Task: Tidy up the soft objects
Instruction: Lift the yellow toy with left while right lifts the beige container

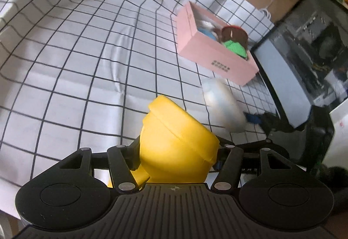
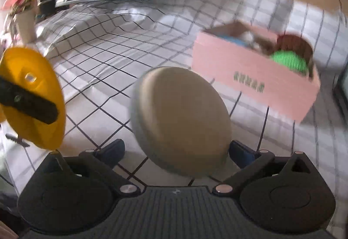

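My left hand-held gripper squeezes a yellow soft toy above the checked cloth. Only the left view shows its domed top with a ridge. Only the right view shows its flat round bottom. My right hand-held gripper stands wide around a pale round cushion; I cannot tell if the pads touch it. The pink box behind holds more soft toys.

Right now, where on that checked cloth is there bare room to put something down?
The checked cloth lies bare across the wide stretch left of the pink box and beyond the yellow toy. It is crowded near the box, where the pale round cushion sits close to the dark screen.
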